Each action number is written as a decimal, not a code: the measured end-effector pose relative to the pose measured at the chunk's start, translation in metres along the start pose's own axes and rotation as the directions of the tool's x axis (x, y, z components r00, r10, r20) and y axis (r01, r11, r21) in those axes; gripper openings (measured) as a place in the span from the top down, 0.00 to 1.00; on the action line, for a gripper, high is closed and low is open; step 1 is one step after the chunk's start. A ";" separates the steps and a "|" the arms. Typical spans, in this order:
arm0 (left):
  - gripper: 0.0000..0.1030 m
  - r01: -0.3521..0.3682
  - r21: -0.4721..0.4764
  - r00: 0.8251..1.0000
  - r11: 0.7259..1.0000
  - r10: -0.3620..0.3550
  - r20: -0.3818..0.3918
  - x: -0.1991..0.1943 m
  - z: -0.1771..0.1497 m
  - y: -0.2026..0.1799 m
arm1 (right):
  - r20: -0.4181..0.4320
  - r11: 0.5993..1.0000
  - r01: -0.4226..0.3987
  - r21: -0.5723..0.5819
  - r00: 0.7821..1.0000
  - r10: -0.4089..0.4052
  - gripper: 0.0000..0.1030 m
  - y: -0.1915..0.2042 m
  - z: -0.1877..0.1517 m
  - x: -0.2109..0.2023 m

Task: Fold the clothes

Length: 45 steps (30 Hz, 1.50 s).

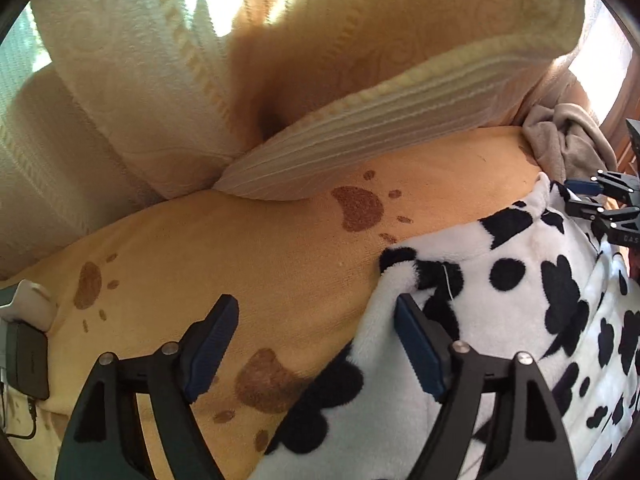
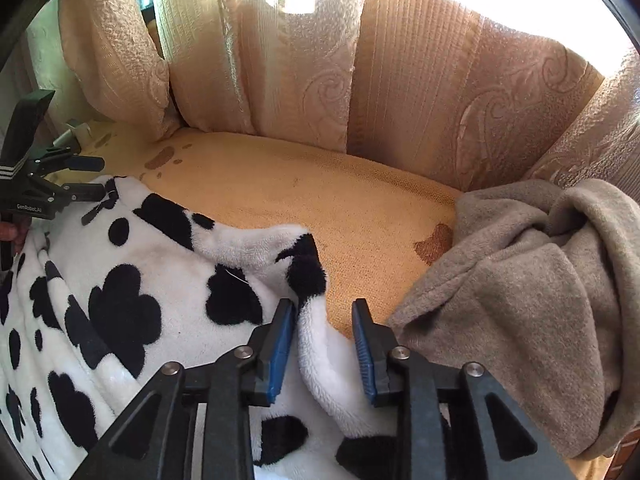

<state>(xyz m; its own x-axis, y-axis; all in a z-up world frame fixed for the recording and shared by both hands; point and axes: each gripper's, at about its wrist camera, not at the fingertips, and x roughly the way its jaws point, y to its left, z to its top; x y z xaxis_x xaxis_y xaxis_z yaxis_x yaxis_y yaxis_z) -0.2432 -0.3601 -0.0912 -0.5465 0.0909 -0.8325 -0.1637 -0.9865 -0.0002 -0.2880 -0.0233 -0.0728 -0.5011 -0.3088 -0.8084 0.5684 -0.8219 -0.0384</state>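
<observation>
- Left gripper (image 1: 316, 344): jaws spread wide, nothing pinched, cow-print fleece (image 1: 500, 320) edge just beside its right finger.
- Right gripper (image 2: 324, 348): jaws apart w/ a fleece fold between, pads not pressing.
- Fleece lies on the paw-print cover (image 2: 320, 184), front side; grey garment (image 2: 540, 280) at the right edge.
- Imo regrab both corners evenly, keep the hem taut before folding.
</observation>
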 end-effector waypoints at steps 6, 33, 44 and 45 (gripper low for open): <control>0.14 -0.101 -0.089 0.994 0.991 0.106 0.043 -0.044 -0.014 0.032 | 0.114 0.997 0.042 0.068 0.992 -0.049 0.46 -0.014 -0.015 -0.068; 0.00 0.025 -0.253 1.000 0.967 -0.022 0.013 -0.079 -0.152 -0.034 | 0.031 0.981 -0.110 0.161 0.994 0.107 0.36 0.011 -0.134 -0.101; 0.00 0.216 -0.304 0.976 0.928 -0.213 0.046 -0.162 -0.245 -0.054 | 0.180 0.921 -0.312 0.233 0.945 0.274 0.36 0.025 -0.257 -0.246; 0.00 0.233 -0.296 0.972 0.926 -0.231 0.042 -0.167 -0.255 -0.059 | 0.167 0.923 -0.315 0.222 0.945 0.282 0.36 0.032 -0.269 -0.253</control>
<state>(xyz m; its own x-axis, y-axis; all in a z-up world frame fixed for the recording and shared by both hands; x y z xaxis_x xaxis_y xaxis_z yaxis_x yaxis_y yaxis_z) 0.0672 -0.3515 -0.0935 -0.5275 0.3223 -0.7861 -0.0355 -0.9328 -0.3586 0.0323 0.1573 -0.0273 -0.4221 -0.6038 -0.6762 0.5373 -0.7674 0.3499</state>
